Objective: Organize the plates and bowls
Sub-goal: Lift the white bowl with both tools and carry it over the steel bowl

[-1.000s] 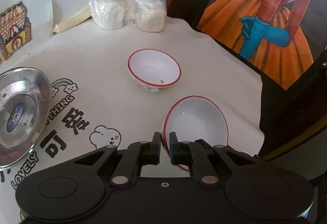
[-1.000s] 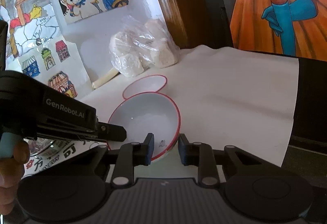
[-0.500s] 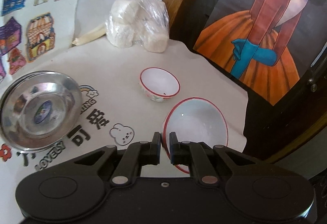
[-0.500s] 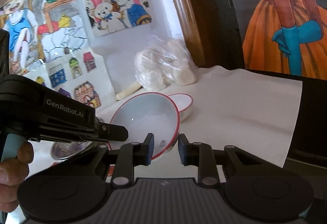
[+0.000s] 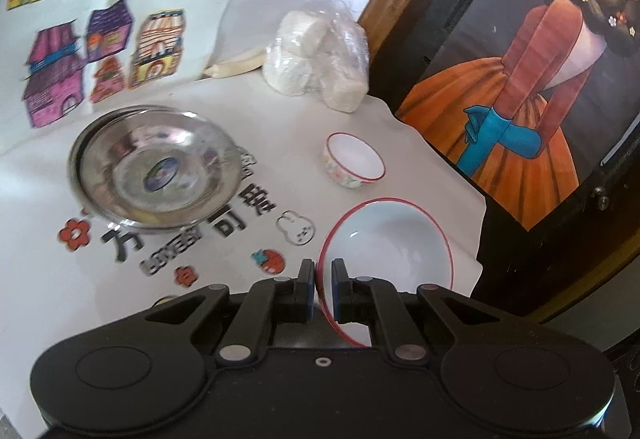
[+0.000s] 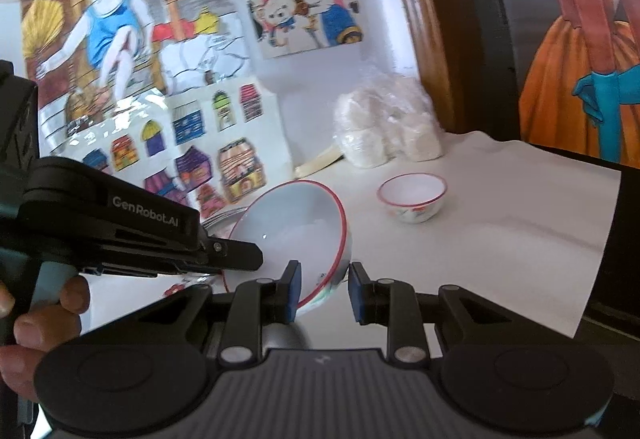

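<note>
Left gripper [image 5: 323, 289] fingers clamped on tilted bowl [image 5: 390, 239] rim, right gripper [image 6: 323, 293] fingers apart.

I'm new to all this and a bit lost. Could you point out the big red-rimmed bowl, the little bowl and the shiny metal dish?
big red-rimmed bowl [image 5: 386, 239], left wrist view, pale inner wall.
little bowl [image 5: 354, 159], left wrist view, white inside.
shiny metal dish [image 5: 160, 171], left wrist view, label at its bottom.

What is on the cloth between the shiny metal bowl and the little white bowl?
Nothing stands there. In the left wrist view, only bare printed tablecloth lies between the metal bowl and the small bowl.
</note>
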Available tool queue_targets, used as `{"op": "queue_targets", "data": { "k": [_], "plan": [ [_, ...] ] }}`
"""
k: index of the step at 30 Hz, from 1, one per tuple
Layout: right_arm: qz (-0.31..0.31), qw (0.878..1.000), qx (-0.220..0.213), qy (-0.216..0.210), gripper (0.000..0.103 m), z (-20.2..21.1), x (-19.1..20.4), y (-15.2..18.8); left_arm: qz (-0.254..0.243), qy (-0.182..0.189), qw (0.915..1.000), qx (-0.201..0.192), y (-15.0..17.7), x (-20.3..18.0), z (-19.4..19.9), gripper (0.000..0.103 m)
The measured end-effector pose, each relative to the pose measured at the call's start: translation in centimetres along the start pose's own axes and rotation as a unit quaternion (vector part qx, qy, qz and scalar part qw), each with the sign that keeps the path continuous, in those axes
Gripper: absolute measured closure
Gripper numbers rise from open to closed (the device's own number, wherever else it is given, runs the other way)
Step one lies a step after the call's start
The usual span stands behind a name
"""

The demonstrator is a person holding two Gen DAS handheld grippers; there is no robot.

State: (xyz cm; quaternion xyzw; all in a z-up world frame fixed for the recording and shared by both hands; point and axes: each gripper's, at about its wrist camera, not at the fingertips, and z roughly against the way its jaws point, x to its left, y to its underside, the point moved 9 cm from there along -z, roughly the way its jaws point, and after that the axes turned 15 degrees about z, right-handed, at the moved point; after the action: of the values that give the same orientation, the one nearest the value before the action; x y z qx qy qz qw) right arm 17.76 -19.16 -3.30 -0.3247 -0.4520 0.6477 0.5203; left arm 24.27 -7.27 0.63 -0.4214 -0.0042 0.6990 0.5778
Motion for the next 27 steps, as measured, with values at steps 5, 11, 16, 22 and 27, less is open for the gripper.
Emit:
{"op": "queue_targets", "data": {
  "k": [5, 11, 16, 22, 27],
  "plan": [
    [0.006, 1.000, 0.014, -0.015, 0.074, 0.4, 1.9, 0.6, 0.008, -0.004, 1.0000, 0.001, 0.9, 1.7, 1.1, 0.095],
    [-0.006, 0.999, 0.033, -0.034, 0.074, 0.3, 2.8, 1.7, 0.004, -0.019, 0.9998, 0.008, 2.3, 3.3, 1.2, 0.095],
    [-0.010, 0.998, 0.047, -0.036, 0.075, 0.0, 3.0, 2.5, 0.002, -0.023, 0.9996, 0.015, 3.3, 3.9, 1.2, 0.095],
    [-0.009, 0.997, 0.058, -0.043, 0.075, -0.4, 3.3, 3.0, 0.010, -0.031, 0.9992, 0.022, 3.9, 4.7, 1.1, 0.095],
    [-0.002, 0.996, 0.069, -0.050, 0.074, -0.6, 3.7, 3.3, 0.012, -0.036, 0.9990, 0.023, 4.1, 5.3, 1.3, 0.094]
  ]
}}
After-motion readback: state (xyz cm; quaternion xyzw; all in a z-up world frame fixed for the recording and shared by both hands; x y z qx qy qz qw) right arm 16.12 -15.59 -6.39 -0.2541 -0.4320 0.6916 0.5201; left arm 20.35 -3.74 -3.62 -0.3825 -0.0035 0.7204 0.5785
